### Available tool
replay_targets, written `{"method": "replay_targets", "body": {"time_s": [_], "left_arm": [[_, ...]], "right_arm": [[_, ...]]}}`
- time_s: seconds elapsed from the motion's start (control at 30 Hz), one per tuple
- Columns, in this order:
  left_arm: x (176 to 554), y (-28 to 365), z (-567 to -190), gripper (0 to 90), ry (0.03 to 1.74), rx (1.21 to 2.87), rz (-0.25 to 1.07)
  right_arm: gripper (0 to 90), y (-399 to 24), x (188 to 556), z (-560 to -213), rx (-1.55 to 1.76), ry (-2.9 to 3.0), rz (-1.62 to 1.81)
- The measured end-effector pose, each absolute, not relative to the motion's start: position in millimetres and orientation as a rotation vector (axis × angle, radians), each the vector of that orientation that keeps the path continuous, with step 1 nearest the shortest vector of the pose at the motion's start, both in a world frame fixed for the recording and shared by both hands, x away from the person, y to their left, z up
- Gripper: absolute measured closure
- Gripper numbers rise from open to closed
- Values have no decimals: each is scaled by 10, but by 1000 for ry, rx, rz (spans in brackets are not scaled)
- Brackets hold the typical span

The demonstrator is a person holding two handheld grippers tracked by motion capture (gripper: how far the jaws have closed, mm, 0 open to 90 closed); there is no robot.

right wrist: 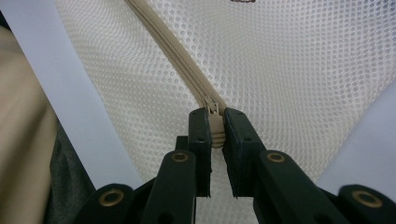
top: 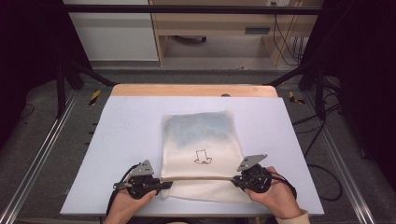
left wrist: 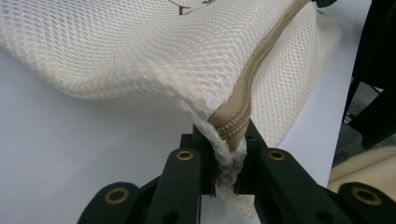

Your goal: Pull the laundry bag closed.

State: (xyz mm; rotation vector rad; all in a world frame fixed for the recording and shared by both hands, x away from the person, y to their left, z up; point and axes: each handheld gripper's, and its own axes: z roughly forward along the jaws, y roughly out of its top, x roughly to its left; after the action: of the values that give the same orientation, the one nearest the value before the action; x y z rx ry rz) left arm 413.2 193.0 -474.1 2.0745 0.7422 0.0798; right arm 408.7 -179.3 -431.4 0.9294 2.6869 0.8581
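A big pale counter (top: 116, 140) holds a cream mesh bag (top: 201, 135), which lies flat in the middle with its near edge close to the person. A tan zipper (top: 198, 178) runs along that near end of the bag, and its long line goes from left to right, straight from one hand to the other. The left gripper (top: 161, 183) is at the left end of the zipper, and its fingers (left wrist: 196, 140) are pressed together on the bag's corner, right where the zipper ends. The right gripper (top: 236, 179) is at the right end, and its fingers (right wrist: 201, 126) are pinching the little zipper pull (right wrist: 215, 123). So the whole zipper lies to the left of the right fingers, toward the other hand. I think the next move is to slide the pull along that line to the left, while the left fingers hold the bag's corner in place so it stays tight.
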Motion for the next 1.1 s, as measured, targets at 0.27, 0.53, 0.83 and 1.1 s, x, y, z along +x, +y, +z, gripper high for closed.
{"method": "replay_targets", "body": {"time_s": [0.27, 0.53, 0.83, 1.1], "left_arm": [[4138, 1946, -4729, 822, 746, 2070, 90], [4152, 1968, -4718, 822, 748, 2068, 96], [4149, 1962, -4722, 822, 744, 2073, 95], [4144, 1946, -4733, 822, 743, 2083, 93]], "right_arm": [[818, -1821, 4077, -4314, 939, 2681, 855], [818, -1856, 4073, -4328, 956, 2676, 848], [818, -1890, 4081, -4345, 963, 2671, 847], [819, -1934, 4091, -4367, 992, 2666, 813]]}}
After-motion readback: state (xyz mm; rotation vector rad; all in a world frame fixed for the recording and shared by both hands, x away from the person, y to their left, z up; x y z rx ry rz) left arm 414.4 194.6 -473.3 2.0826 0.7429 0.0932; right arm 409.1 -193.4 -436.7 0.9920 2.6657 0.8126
